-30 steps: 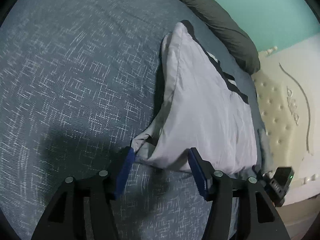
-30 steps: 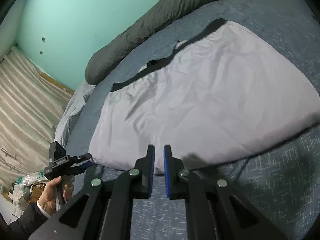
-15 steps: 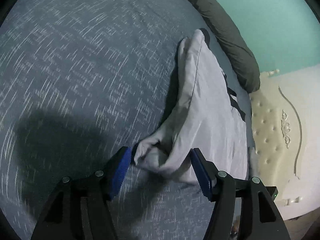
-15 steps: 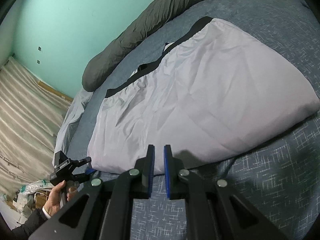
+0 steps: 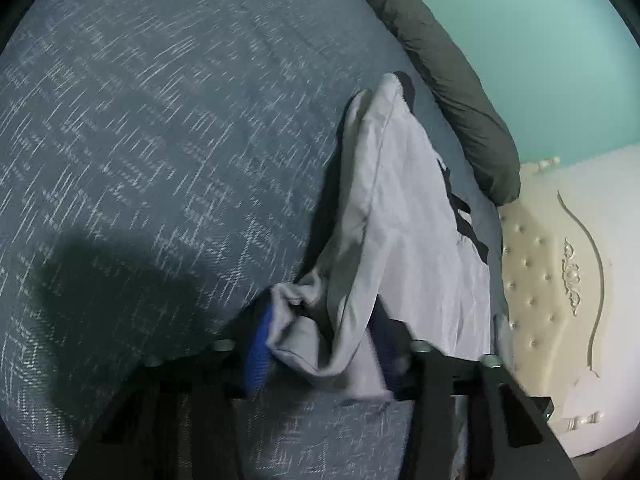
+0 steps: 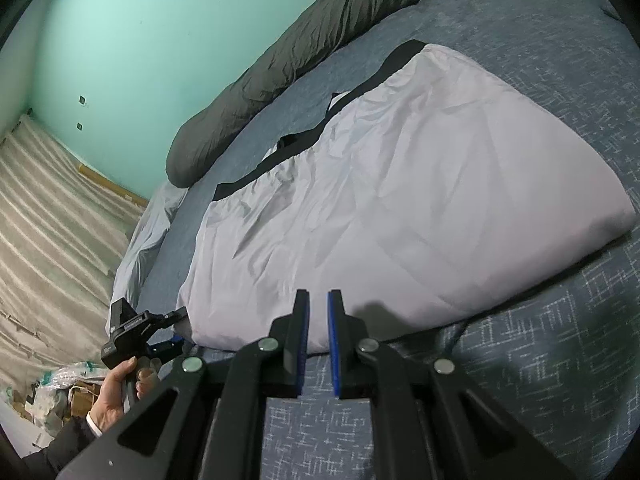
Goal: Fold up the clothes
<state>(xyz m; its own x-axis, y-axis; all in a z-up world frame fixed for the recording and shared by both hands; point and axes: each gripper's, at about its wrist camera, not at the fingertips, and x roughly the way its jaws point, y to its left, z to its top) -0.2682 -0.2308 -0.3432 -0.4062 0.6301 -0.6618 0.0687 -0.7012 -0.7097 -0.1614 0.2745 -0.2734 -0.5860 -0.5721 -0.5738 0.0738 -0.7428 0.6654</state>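
Observation:
A light grey garment [image 6: 400, 184] with a black waistband [image 6: 360, 88] lies flat on the blue patterned bedspread [image 6: 540, 352]. In the left wrist view its near corner [image 5: 312, 340] is bunched up between the jaws of my left gripper [image 5: 320, 320]. The jaws are closing and the blue pads [image 5: 258, 348] press on the fabric. The right wrist view shows the left gripper [image 6: 180, 324] at the garment's left corner, with a hand [image 6: 116, 388] holding it. My right gripper [image 6: 318, 296] is shut with nothing in it, its tips over the garment's near edge.
A rolled dark grey duvet [image 6: 304, 60] lies along the far side of the bed against a teal wall. A cream tufted headboard [image 5: 552, 280] stands at the right. A pale sheet [image 6: 148, 236] hangs at the bed's left edge, above plastic bags [image 6: 52, 392] on the floor.
The left jaws have narrowed around the garment's corner, which has gathered into a raised bunch. The right gripper has stayed shut in about the same place.

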